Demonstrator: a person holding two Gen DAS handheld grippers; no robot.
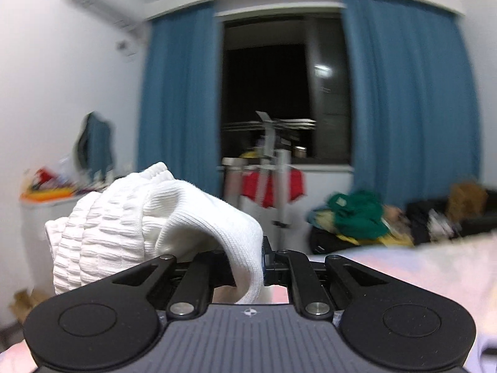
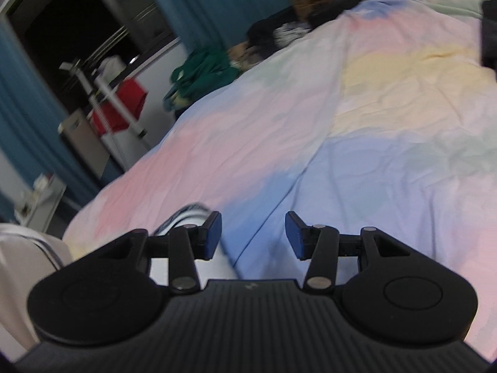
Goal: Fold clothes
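1. Cloth first: my left jaws are pinched together on a white garment, a ribbed knit with a puckered, stretchy stretch of fabric. It is raised clear of the bed and bunches up and over the left gripper, so the fingertips are hidden under it.

2. My right gripper holds nothing; its jaws stand wide apart, hovering low over the pastel bedcover, with a striped bit of cloth just beside the left blue pad. What that cloth belongs to I cannot tell.

3. Whether the white garment is on its way to being spread out or is being carried as a finished bundle, these views do not settle. It looks crumpled, not squared, so I lean toward the former.

4. To handle it well I would keep the left pinch firm. Ribbed knit is stretchy and could creep out of a light grip, and a bunched hold may catch more than one layer.

5. If it needs opening, my right jaws would want a single edge or corner well apart from the left hold, so the cloth hangs flat between us.

6. Bare bedcover to the right and far side looks like fair room for laying it down; the green pile at the far left edge is best kept clear of.
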